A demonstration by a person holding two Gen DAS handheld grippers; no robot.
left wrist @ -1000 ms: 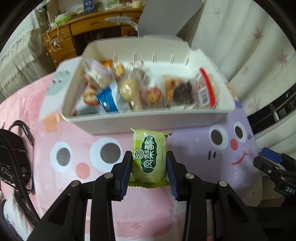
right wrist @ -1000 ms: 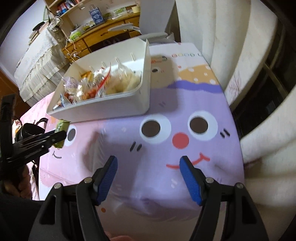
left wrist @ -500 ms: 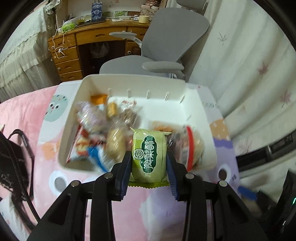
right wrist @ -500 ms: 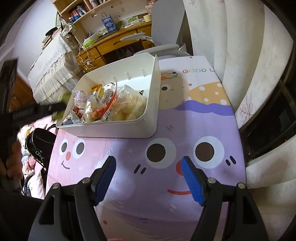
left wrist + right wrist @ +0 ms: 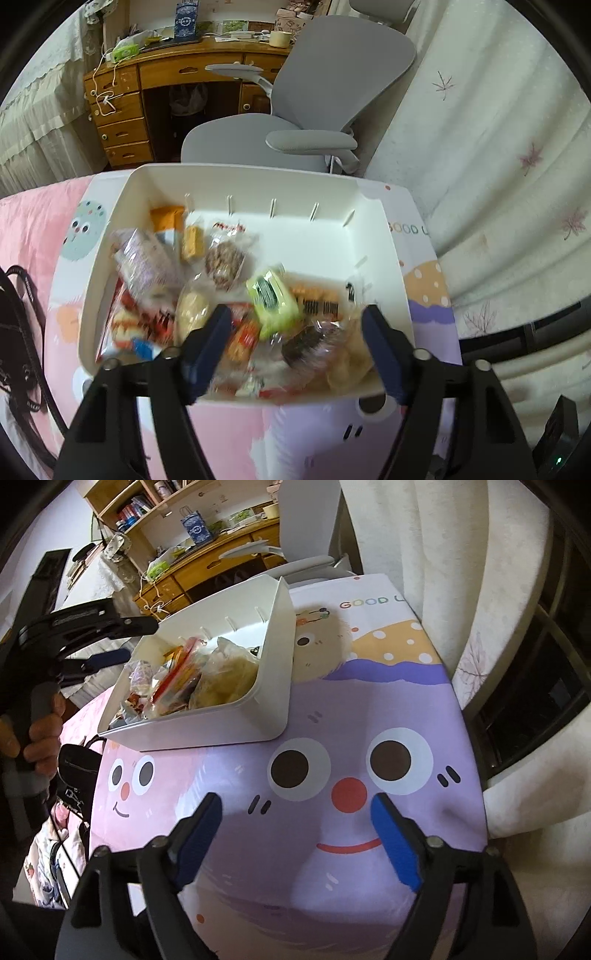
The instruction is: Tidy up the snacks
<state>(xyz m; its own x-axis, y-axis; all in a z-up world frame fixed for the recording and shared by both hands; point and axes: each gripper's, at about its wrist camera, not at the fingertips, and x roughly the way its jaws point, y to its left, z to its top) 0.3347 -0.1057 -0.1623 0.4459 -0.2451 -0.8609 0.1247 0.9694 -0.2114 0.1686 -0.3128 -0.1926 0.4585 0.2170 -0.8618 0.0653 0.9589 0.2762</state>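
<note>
Snacks are lying heaped in the white bin (image 5: 373, 236), which is sitting on the cartoon-printed cloth (image 5: 369, 709) that is covering the table. Among them, the green packet (image 5: 275, 301) is lying tilted on top of the pile near the middle of the bin, blurred in the left wrist view, with nothing gripping it. Around it are lying a clear bag of brown nutty pieces (image 5: 224, 260), a small orange bar (image 5: 192, 242), a purple-printed packet (image 5: 142, 264), a pale round bun (image 5: 192, 310) and a dark round cake in clear wrap (image 5: 306, 345). The far right part of the bin floor is showing bare white. The left gripper (image 5: 297, 341) is hovering over the near edge of the bin with its blue-padded fingers (image 5: 208, 341) spread wide apart and nothing between them. In the right wrist view the left gripper (image 5: 110, 638) is appearing from the side, beside the bin's left end, with a hand (image 5: 40, 734) wrapping its handle. The right gripper (image 5: 297, 843) is hanging over the purple face on the cloth, well apart from the bin, its fingers (image 5: 393, 845) also spread wide and gripping nothing. Beyond the table a grey office chair (image 5: 332, 85) and a wooden desk (image 5: 147, 96) are standing, and a pale curtain (image 5: 498, 147) is hanging to the right.
</note>
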